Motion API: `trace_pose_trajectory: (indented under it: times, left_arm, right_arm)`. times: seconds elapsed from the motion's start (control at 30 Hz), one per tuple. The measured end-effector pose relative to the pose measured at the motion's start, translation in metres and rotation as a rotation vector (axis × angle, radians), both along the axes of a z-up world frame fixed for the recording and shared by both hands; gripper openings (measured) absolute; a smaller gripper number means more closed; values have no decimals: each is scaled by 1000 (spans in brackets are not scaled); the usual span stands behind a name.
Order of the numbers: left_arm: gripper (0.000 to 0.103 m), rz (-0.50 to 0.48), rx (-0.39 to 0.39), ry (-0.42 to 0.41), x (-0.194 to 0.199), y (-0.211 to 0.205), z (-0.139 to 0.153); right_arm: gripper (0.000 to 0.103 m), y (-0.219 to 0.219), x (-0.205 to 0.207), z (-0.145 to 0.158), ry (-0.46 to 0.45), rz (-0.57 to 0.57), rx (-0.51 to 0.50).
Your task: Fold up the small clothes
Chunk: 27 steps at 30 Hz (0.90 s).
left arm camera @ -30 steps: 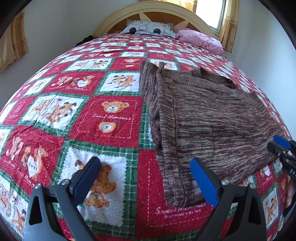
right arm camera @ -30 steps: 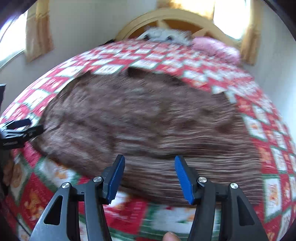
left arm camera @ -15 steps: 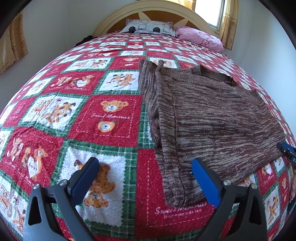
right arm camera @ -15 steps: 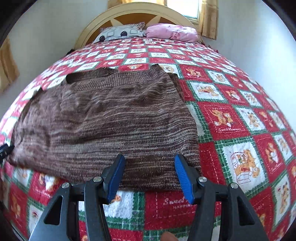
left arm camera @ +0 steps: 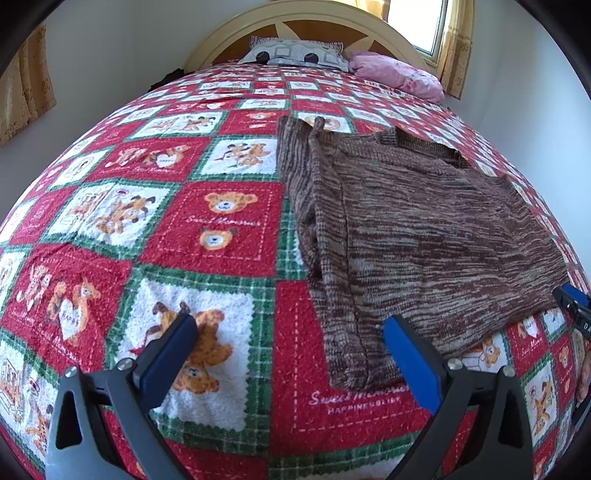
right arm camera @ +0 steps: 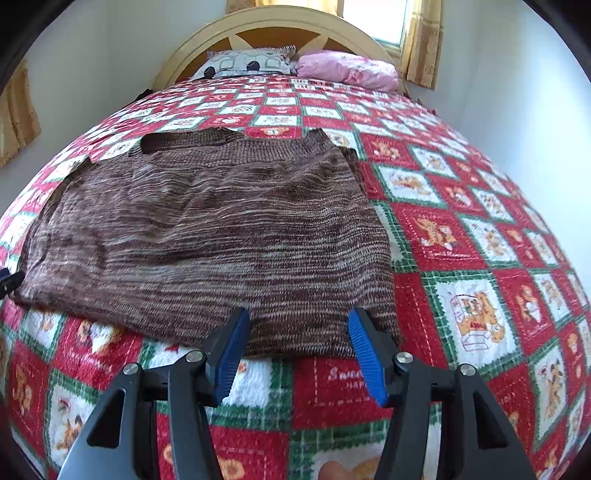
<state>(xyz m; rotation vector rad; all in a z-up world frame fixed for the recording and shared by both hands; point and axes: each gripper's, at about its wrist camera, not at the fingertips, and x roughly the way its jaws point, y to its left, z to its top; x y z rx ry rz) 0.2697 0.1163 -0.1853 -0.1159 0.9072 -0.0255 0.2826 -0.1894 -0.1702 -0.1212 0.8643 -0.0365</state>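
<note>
On the bear-patterned quilt (left arm camera: 207, 229), toward its foot end, a brown marled sweater (left arm camera: 424, 236) spread flat, neckline turned toward the arched headboard (left arm camera: 306, 18). Along its left edge, a narrow strip of knit doubled over and running from collar to hem. Two pillows against that headboard, one grey patterned pillow (left arm camera: 295, 53) and one pink pillow (left arm camera: 397, 75) beside it, both well apart from the sweater.

Left gripper (left arm camera: 291, 354) hovering above the quilt, just short of the sweater's near left hem corner; jaws spread wide and empty. Right-hand blue pad over the hem edge near that corner, left-hand pad over a white bear square well clear of the knit. No contact visible between pads and cloth.

Right gripper (right arm camera: 299, 347) just short of the sweater's (right arm camera: 207, 236) near hem, toward its right corner; jaws parted to a moderate gap, nothing between them. Hem edge lying just beyond both blue fingertips (right arm camera: 360, 334), with the quilt (right arm camera: 461, 236) showing beneath. Touching or merely above: cannot tell.

At the sweater's far left corner in the right wrist view, a dark sliver of the left gripper at the frame edge.
</note>
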Motion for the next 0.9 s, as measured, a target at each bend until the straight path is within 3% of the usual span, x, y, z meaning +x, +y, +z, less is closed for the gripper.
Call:
trace_pose_trajectory:
  times: [0.27,0.43,0.7,0.9]
  left_arm:
    - [103,0,-21,-4,-19,5,7]
    - [103,36,-69,-17,-22,26,16]
    - [103,71,-23,-18,-5,61,21]
    - [103,83,-79,-40,16,86,32]
  right_arm:
    - [57,27,-19,12,-28,96,-2]
    - [57,83,-24,22,-72,263,-56]
    - [57,174,-31,22,-136,490,-130]
    - [57,237,-46,16,-175,660,-188]
